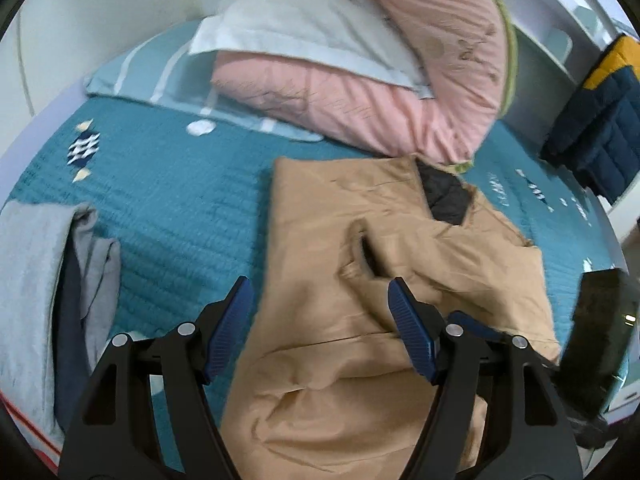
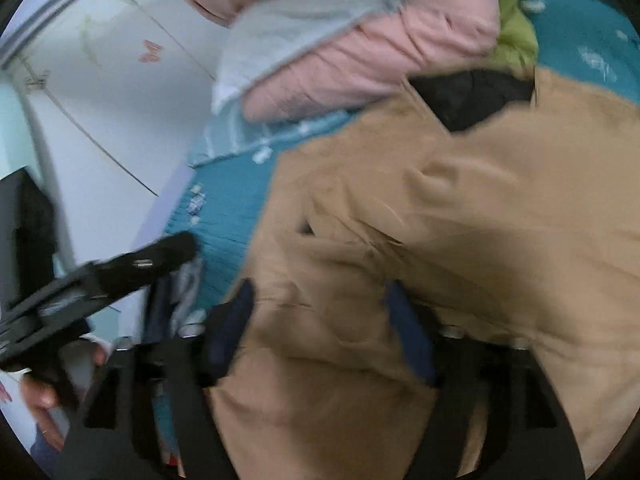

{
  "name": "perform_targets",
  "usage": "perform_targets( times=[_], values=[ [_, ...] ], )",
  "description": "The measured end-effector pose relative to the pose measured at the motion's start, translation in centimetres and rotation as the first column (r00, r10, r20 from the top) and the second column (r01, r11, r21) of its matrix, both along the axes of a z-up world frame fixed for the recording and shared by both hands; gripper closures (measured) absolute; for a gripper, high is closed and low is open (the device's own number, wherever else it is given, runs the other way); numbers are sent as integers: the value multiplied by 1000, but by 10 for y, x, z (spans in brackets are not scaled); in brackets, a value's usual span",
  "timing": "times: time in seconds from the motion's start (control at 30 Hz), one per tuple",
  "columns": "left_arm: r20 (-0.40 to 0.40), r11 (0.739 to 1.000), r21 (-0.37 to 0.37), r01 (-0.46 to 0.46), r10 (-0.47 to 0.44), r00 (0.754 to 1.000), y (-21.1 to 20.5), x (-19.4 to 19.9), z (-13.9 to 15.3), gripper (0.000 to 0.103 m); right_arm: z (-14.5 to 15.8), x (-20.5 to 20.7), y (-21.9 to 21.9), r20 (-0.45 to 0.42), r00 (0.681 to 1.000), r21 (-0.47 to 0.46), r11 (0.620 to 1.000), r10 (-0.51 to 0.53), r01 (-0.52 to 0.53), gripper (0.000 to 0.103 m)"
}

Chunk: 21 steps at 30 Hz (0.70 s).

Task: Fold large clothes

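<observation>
A tan jacket (image 1: 360,280) with a dark lining at its collar (image 1: 446,196) lies partly folded on the teal bedspread (image 1: 168,208). My left gripper (image 1: 320,328) is open above the jacket's near left part, holding nothing. In the blurred right wrist view the jacket (image 2: 460,240) fills the frame. My right gripper (image 2: 320,332) is open close over its cloth, holding nothing. The left gripper (image 2: 120,268) shows at the left of that view, held by a hand (image 2: 40,400).
A pink quilt (image 1: 380,92) and a white pillow (image 1: 288,24) are piled at the head of the bed. Grey clothes (image 1: 36,288) lie at the left. A navy and yellow garment (image 1: 600,120) hangs at the right. A dark object (image 1: 596,328) sits at the right edge.
</observation>
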<state>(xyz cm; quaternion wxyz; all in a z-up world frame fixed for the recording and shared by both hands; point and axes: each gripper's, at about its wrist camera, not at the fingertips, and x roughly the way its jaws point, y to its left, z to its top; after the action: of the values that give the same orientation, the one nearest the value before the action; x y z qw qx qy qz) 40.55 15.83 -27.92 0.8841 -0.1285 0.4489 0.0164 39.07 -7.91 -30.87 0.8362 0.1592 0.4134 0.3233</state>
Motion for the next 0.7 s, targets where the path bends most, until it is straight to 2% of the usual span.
perform_targets(
  times=[0.1,0.23,0.27,0.37,0.43,0.5,0.57,0.63,0.7],
  values=[
    [18,998,-11,59,-59,998,-22,9,7,31,22,-7,-32,48,994,-36,995,-96,98,32],
    [-3,987,-6,163,-163,987,-65,26,4,30,24,-5,-93,25,969,-53,968,-245,246,32],
    [-37,978,-8,210,-210,977,-80,35,-4,26,19,-2,-109,10,963,-71,960,-270,270,35],
    [-175,965,29,261,-252,952,-106,57,-38,25,-10,16,-138,-127,943,-121,948,-307,293,36],
    [-249,966,47,256,-236,939,-114,67,-62,25,-38,24,-146,-203,933,-135,953,-295,272,36],
    [-292,966,38,258,-236,927,-116,72,-80,25,-56,27,-150,-241,927,-131,956,-287,262,36],
    [-293,965,43,258,-235,927,-116,73,-84,25,-55,29,-148,-239,933,-133,961,-270,244,36],
    [-268,961,23,277,-261,928,-112,71,-71,25,-42,26,-154,-239,939,-77,969,-246,234,35],
    [-195,958,12,286,-278,941,-101,68,-51,25,-24,27,-163,-206,948,-36,970,-242,240,35]
  ],
)
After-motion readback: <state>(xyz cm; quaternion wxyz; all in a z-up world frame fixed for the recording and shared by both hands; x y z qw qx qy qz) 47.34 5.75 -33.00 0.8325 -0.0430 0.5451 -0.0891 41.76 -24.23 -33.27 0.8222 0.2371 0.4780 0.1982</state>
